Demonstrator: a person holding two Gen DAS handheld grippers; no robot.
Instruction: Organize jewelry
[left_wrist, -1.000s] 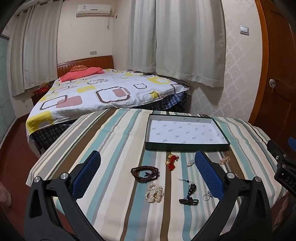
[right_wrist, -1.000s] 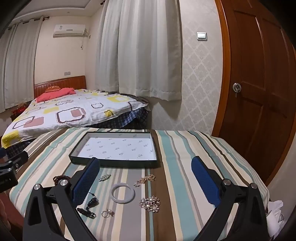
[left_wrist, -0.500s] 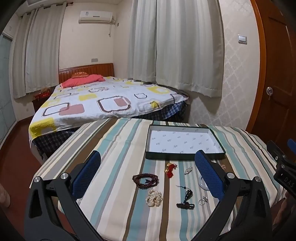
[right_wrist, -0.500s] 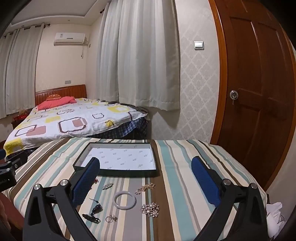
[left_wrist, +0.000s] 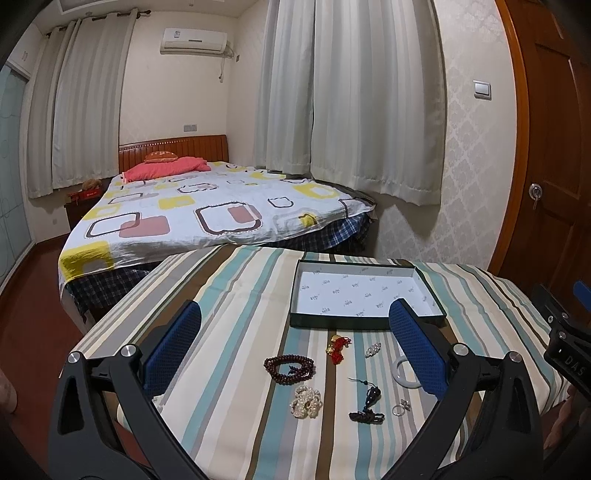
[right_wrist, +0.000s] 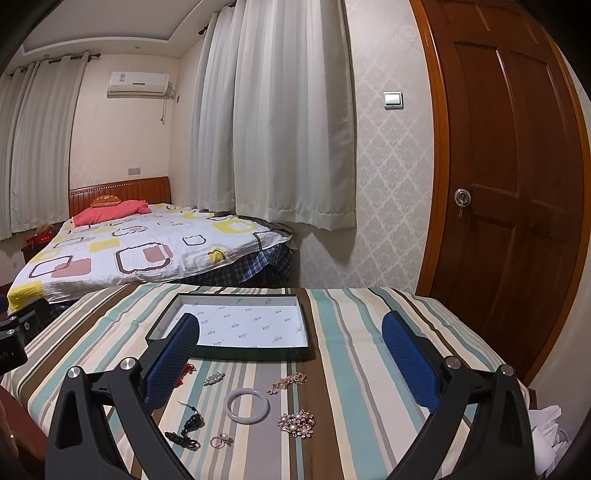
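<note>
Jewelry pieces, among them a white bangle (right_wrist: 247, 404) and dark bead bracelet (left_wrist: 289, 369), lie scattered on the striped tablecloth (right_wrist: 354, 369) near its front edge, just before the empty tray (right_wrist: 236, 325). Left gripper (left_wrist: 293, 341) and right gripper (right_wrist: 291, 347) hover with fingers wide apart, holding nothing.

Each handheld gripper is a black frame shaped like a wide V. The left gripper (left_wrist: 293, 345) and the right gripper (right_wrist: 291, 354) both carry two fingers faced with blue, finely textured pads (left_wrist: 171, 347), and round silver screws (right_wrist: 127, 363) sit at the joints. White letters mark one black body (left_wrist: 570, 363).
</note>
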